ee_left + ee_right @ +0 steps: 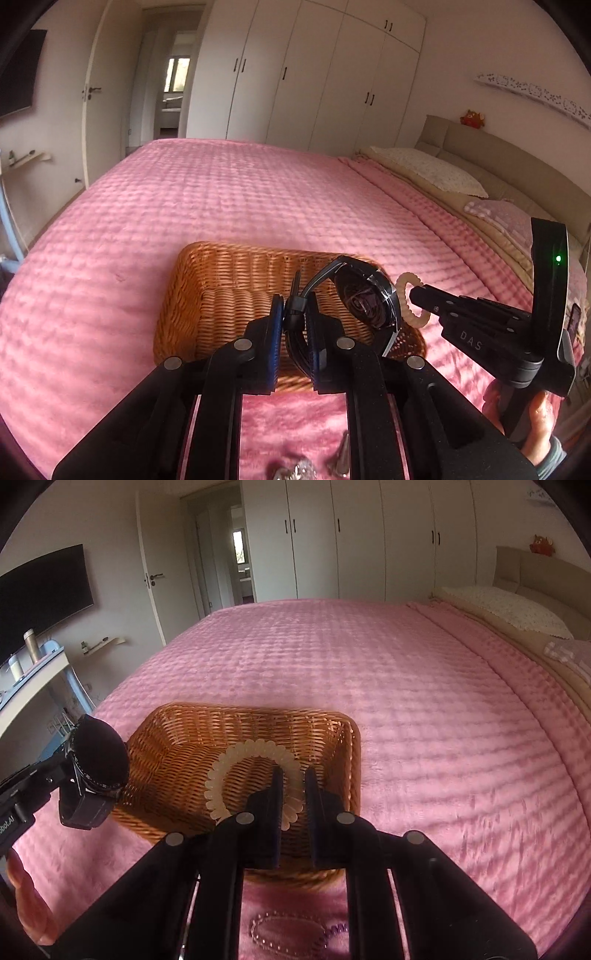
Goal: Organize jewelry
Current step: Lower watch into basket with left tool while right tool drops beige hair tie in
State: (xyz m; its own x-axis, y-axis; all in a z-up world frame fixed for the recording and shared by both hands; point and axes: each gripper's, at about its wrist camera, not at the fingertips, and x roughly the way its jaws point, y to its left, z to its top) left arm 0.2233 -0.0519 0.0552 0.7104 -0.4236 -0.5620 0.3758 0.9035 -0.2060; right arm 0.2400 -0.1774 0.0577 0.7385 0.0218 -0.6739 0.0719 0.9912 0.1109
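Observation:
A wicker basket (221, 295) (177, 753) sits on the pink bedspread. My left gripper (295, 306) is shut on the strap of a black wristwatch (369, 302), held over the basket; the watch also shows at the left of the right wrist view (98, 760). My right gripper (293, 786) is shut on a cream beaded bracelet (236, 757), held over the basket's right part; in the left wrist view the bracelet (406, 299) hangs from the right gripper (415, 295) just right of the watch.
A clear beaded bracelet (284, 932) with a purple piece (338, 930) lies on the bedspread below my right gripper. Silvery jewelry (295, 470) lies below my left gripper. Pillows (424, 170) and headboard are far right; wardrobe and door are behind the bed.

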